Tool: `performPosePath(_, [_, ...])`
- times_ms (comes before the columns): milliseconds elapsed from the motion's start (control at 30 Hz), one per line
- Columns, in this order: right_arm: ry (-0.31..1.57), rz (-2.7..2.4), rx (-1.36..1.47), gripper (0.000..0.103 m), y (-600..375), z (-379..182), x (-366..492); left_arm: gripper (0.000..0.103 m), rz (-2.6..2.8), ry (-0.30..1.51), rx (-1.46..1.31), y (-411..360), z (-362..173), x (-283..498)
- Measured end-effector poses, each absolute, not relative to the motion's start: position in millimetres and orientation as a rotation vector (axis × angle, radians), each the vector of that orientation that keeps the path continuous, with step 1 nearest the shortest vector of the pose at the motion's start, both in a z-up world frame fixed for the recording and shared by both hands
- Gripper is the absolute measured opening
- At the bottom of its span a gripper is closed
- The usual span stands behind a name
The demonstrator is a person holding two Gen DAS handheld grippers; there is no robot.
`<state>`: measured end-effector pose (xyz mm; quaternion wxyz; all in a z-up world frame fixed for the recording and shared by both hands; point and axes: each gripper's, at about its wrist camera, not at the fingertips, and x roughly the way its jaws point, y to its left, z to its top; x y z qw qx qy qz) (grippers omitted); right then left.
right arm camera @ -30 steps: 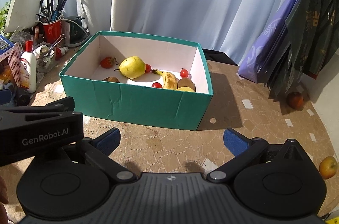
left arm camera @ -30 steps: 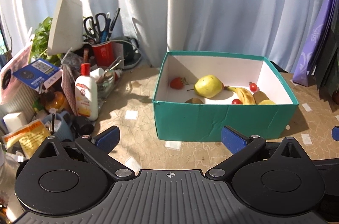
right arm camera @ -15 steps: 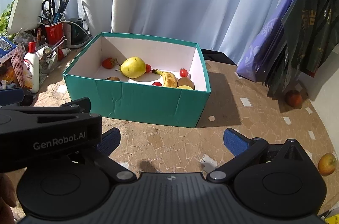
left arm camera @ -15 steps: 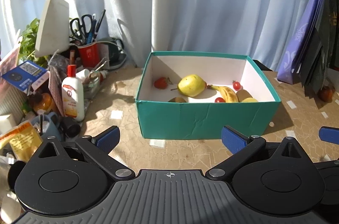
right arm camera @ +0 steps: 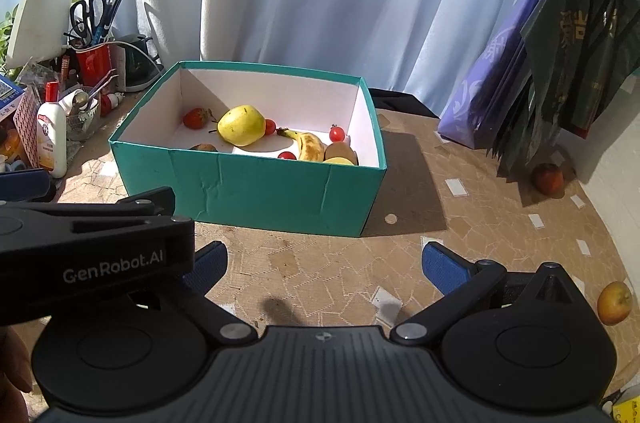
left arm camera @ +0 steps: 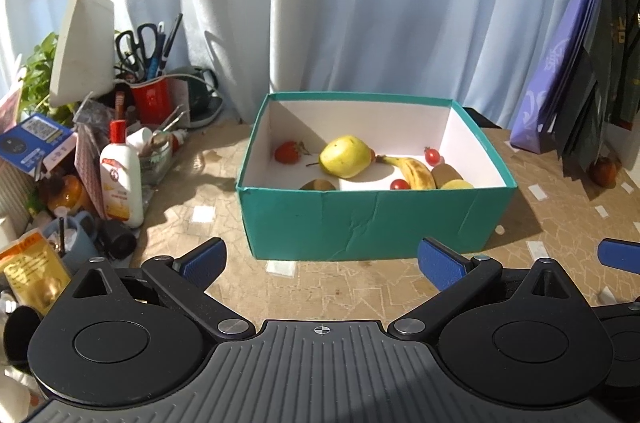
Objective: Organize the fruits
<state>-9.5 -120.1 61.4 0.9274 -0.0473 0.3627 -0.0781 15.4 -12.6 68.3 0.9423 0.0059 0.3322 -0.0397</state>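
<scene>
On a sunlit tan surface (right arm camera: 320,263), teal box (right arm camera: 256,191) holding pear (right arm camera: 241,125) and banana (right arm camera: 310,145); apple (right arm camera: 614,303) well apart. Both grippers' jaws wide open, empty.

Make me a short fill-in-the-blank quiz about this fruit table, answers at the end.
1. The pear lies inside the ____ box.
2. The banana lies to the ____ of the pear.
3. The apple on the table's right edge sits ____ the box.
4. Both hand-held grippers hold ____.

Answers: green; right; outside; nothing
</scene>
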Motion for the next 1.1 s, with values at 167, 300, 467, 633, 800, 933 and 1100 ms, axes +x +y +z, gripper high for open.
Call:
performPosePath(167, [0.745,-0.166,-0.099,0.103,-120.8,60.2,-8.8,0.103,-0.084,0.678,0.016,-13.8,68.2,16.4])
performPosePath(300, [0.745,-0.163,-0.103,0.103,-121.1,59.6,-8.3,0.103,-0.078,0.675,0.026,-15.6,67.1,17.1])
performPosePath(467, [0.747,-0.162,-0.102,0.103,-120.3,59.3,-7.6,0.103,-0.081,0.680,0.025,-15.6,65.5,18.0])
performPosePath(633, [0.751,-0.161,-0.101,0.103,-120.6,58.6,-6.6,0.103,-0.081,0.681,0.026,-15.9,65.3,18.4])
performPosePath(800, [0.751,-0.161,-0.102,0.103,-120.4,58.5,-6.4,0.103,-0.081,0.680,0.029,-15.6,65.6,19.4])
performPosePath(933, [0.752,-0.161,-0.101,0.103,-120.1,58.6,-6.4,0.103,-0.080,0.678,0.037,-15.9,65.6,19.9])
performPosePath(1100, [0.752,-0.160,-0.103,0.103,-121.0,58.3,-5.7,0.103,-0.080,0.678,0.037,-16.1,65.4,19.7])
